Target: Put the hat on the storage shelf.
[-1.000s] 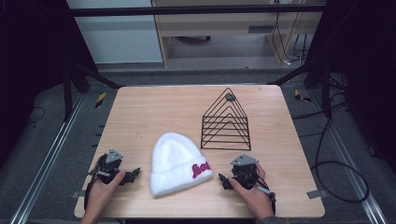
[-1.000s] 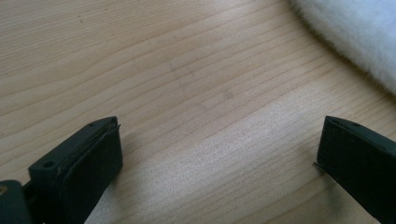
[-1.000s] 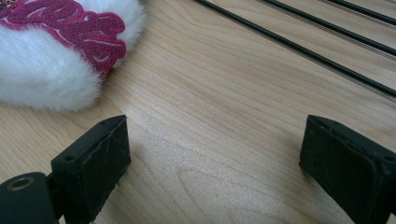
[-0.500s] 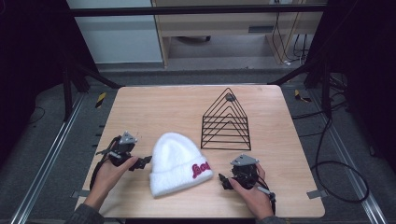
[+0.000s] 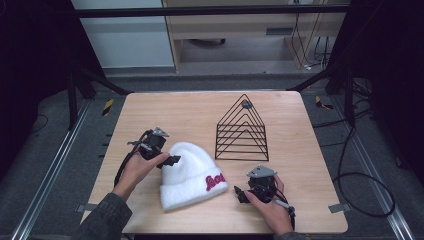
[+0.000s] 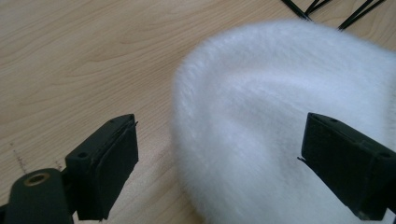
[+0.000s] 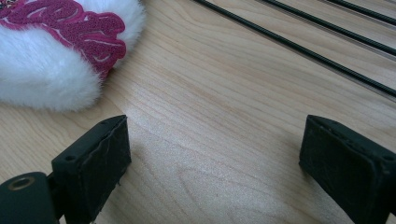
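Observation:
A fluffy white beanie point(image 5: 192, 172) with a red embroidered logo point(image 5: 215, 181) lies flat on the wooden table point(image 5: 180, 115). My left gripper point(image 5: 169, 159) is at the hat's rounded top, open, and its jaws straddle the top edge of the white beanie point(image 6: 280, 121). My right gripper point(image 5: 240, 192) rests open on the table just right of the hat's cuff, with bare wood between its jaws. In the right gripper view the beanie's cuff point(image 7: 51, 70) and red logo point(image 7: 70, 28) lie at the upper left.
A black wire rack point(image 5: 242, 131) shaped like a triangle stands behind the hat, right of centre. Its wires point(image 7: 299, 46) cross the table ahead of my right gripper. The table's front edge is close behind both hands.
My left gripper has moved forward and to the right, from the table's front left up to the top of the hat. The right gripper has stayed put.

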`<act>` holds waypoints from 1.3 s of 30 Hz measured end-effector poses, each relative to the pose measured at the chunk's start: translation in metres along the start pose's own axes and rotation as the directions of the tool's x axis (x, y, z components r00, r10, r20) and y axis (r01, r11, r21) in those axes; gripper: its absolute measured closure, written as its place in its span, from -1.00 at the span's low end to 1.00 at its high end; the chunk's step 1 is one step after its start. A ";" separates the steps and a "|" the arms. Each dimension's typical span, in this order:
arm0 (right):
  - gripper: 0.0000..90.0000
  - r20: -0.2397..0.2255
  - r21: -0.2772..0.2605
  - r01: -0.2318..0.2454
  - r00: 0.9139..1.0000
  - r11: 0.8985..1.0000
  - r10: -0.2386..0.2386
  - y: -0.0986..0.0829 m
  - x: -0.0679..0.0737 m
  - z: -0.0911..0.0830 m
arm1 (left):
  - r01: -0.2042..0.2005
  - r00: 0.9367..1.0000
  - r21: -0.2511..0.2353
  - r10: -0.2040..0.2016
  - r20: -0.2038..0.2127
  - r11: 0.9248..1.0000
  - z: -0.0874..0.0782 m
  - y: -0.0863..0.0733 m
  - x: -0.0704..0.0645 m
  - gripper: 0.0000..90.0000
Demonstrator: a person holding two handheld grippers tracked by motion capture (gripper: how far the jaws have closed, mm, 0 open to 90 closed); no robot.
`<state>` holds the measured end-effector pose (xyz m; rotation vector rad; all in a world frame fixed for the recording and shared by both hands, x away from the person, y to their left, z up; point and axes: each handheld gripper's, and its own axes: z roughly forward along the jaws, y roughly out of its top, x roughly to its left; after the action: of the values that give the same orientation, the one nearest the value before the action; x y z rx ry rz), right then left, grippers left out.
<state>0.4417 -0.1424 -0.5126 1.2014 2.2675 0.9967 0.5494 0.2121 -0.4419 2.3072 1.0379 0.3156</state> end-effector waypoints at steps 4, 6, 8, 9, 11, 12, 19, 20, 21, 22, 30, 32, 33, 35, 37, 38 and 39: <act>-0.80 0.000 0.000 -0.001 1.000 1.000 0.001 0.000 0.000 0.000 | 0.005 1.000 0.012 -0.005 -0.013 1.000 0.006 0.001 0.000 -0.67; -0.80 0.001 0.000 -0.001 1.000 1.000 0.001 0.000 0.000 0.000 | 0.006 1.000 0.021 -0.006 -0.016 1.000 0.010 0.001 0.002 -0.59; -0.80 0.000 0.000 -0.003 1.000 1.000 0.003 0.000 0.000 0.000 | 0.020 1.000 0.022 -0.020 -0.019 1.000 0.014 0.002 0.003 -0.47; -0.80 0.000 0.000 -0.002 1.000 1.000 0.002 0.000 0.000 0.000 | 0.025 0.999 0.025 -0.024 -0.022 0.999 0.016 0.002 0.004 -0.44; -0.80 0.000 -0.001 -0.003 1.000 1.000 0.003 0.000 0.000 0.000 | 0.028 0.999 0.036 -0.026 -0.039 0.999 0.019 0.003 0.006 -0.38; -0.80 0.000 -0.001 -0.003 1.000 1.000 0.003 0.000 0.000 0.000 | 0.035 0.998 0.039 -0.033 -0.053 0.999 0.021 0.004 0.007 -0.36; -0.80 0.000 0.000 -0.003 1.000 1.000 0.003 0.000 0.000 0.000 | 0.069 0.997 0.044 -0.067 -0.045 0.997 0.028 0.004 0.018 -0.09; -0.80 0.001 0.000 -0.001 1.000 1.000 0.001 0.000 0.000 0.000 | 0.064 0.997 0.047 -0.062 -0.043 0.997 0.030 0.004 0.018 -0.03; -0.80 0.001 0.000 -0.001 1.000 1.000 0.001 0.000 0.000 0.000 | 0.064 0.997 0.047 -0.062 -0.043 0.997 0.030 0.004 0.018 0.06; -0.80 0.000 -0.001 -0.003 1.000 1.000 0.003 0.000 0.000 0.000 | 0.060 0.998 0.049 -0.058 -0.035 0.997 0.031 0.004 0.017 0.15; -0.80 0.000 -0.001 -0.003 1.000 1.000 0.003 0.000 0.000 0.000 | 0.020 1.000 0.001 -0.020 -0.008 1.000 0.022 0.005 0.010 0.80; -0.80 0.000 0.000 -0.003 1.000 1.000 0.003 0.000 0.000 0.000 | 0.017 1.000 -0.017 -0.018 -0.011 1.000 0.017 0.006 0.008 0.80; -0.80 0.000 -0.001 -0.003 1.000 1.000 0.003 0.000 0.000 0.000 | 0.014 1.000 -0.029 -0.014 -0.014 0.999 0.014 0.006 0.007 0.81; -0.80 0.000 0.000 -0.003 1.000 1.000 0.003 0.000 0.000 0.000 | -0.012 1.000 -0.068 0.011 -0.022 0.998 -0.002 0.006 0.001 0.81; -0.80 0.000 0.000 -0.003 1.000 1.000 0.003 0.000 0.000 0.000 | -0.021 1.000 -0.087 0.019 -0.021 0.996 -0.009 0.006 -0.002 0.82; -0.80 0.000 0.000 -0.003 1.000 1.000 0.003 0.000 0.000 0.000 | -0.041 0.999 -0.110 0.038 -0.028 0.993 -0.018 0.006 -0.008 0.82; -0.80 0.000 0.000 -0.003 1.000 1.000 0.003 0.000 0.000 0.000 | -0.041 0.999 -0.110 0.038 -0.028 0.993 -0.018 0.006 -0.008 0.82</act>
<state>0.4416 -0.1422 -0.5126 1.2044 2.2663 0.9982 0.5402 0.2103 -0.4234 2.2316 0.9640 0.4095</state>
